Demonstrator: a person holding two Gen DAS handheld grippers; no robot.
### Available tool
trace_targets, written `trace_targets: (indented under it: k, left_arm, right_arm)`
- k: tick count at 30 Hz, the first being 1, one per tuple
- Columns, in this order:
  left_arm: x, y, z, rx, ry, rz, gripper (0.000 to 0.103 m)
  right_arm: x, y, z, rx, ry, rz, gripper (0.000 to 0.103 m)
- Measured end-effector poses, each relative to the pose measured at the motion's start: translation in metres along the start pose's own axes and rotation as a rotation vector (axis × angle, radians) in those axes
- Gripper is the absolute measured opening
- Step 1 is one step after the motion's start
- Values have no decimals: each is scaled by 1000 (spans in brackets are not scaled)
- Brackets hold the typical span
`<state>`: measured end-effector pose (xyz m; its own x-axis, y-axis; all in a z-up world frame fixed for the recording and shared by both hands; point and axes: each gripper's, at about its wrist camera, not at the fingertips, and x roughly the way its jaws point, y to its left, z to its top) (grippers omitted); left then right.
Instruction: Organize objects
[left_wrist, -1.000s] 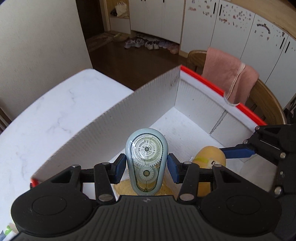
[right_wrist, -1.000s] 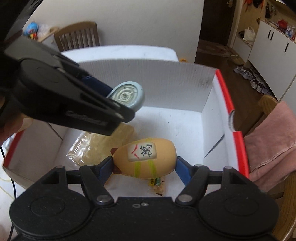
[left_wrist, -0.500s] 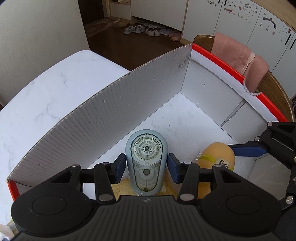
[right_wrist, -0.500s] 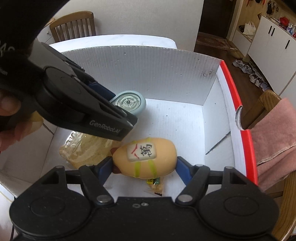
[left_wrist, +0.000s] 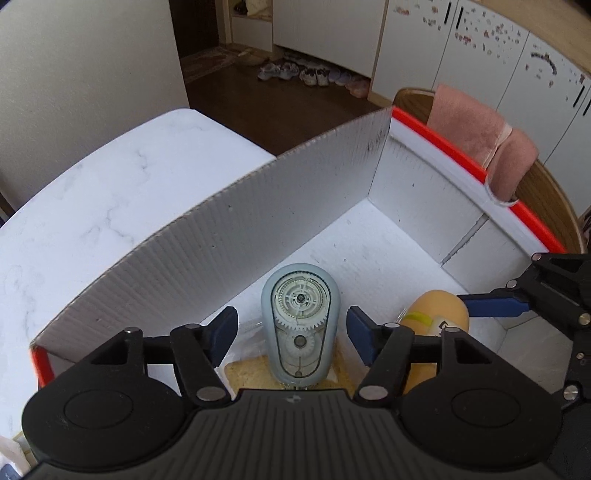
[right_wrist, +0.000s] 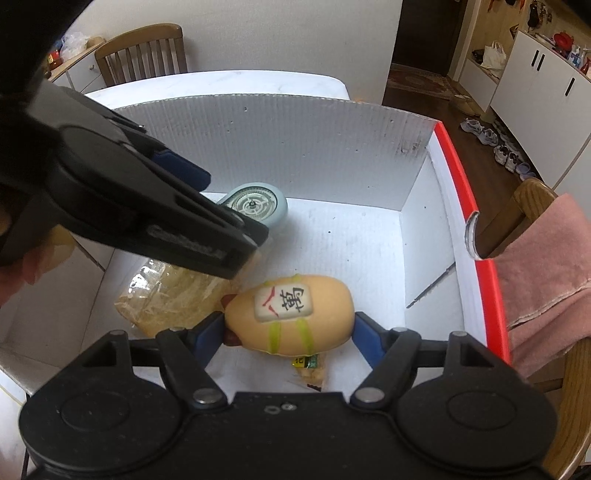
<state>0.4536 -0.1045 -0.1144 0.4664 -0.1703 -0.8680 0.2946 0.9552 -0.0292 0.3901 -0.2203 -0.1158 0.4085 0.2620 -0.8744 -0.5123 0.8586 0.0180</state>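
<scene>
Change: since half a second ago the left gripper (left_wrist: 291, 332) has spread its blue pads away from the correction tape dispenser (left_wrist: 298, 325), which it clamped before; the right gripper (right_wrist: 289, 334) has not shifted on its toy.
Left gripper: jaws parted, a clear gap on each side of the dispenser, neither pad (left_wrist: 223, 328) touching it.
Correction tape dispenser: pale blue-grey shell with a clear window showing white gears; it stands on its narrow end between the spread pads, resting on the bagged snack (right_wrist: 173, 295), inside the box.
Right gripper: closed on the tan egg-shaped toy (right_wrist: 290, 317), one blue pad (right_wrist: 365, 339) at each end of it.
Egg-shaped toy: lying on its side low in the box, with a white tile bearing a black character, red strokes and two yellow-green bands; in the left view it shows just right of the dispenser.
Bagged snack: clear bag of yellow-brown food on the box floor, under the left gripper.
Small wrapper: a green-and-yellow packet (right_wrist: 308, 363) on the floor just below the toy.
Box: white corrugated cardboard box (left_wrist: 236, 221) with a red-edged rim, sitting on the white marble table (left_wrist: 92, 192).
Beyond: a wooden chair (right_wrist: 532, 199) with a pink towel (left_wrist: 480, 140) draped over its back stands against the red-edged side; shoes (left_wrist: 306, 74) line the dark floor by white cabinets.
</scene>
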Motion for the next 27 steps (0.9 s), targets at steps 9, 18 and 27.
trace_targets:
  k: [9, 18, 27]
  left_arm:
    - [-38, 7, -13, -24, -64, -29, 64]
    - [-99, 18, -35, -45, -165, -46, 64]
    - [-152, 30, -65, -99, -250, -58, 64]
  right_arm:
    - [-21, 0, -2, 6, -50, -1, 79]
    - [-58, 3, -6, 33, -115, 34, 80]
    - [-94, 24, -11, 44, -182, 48, 80]
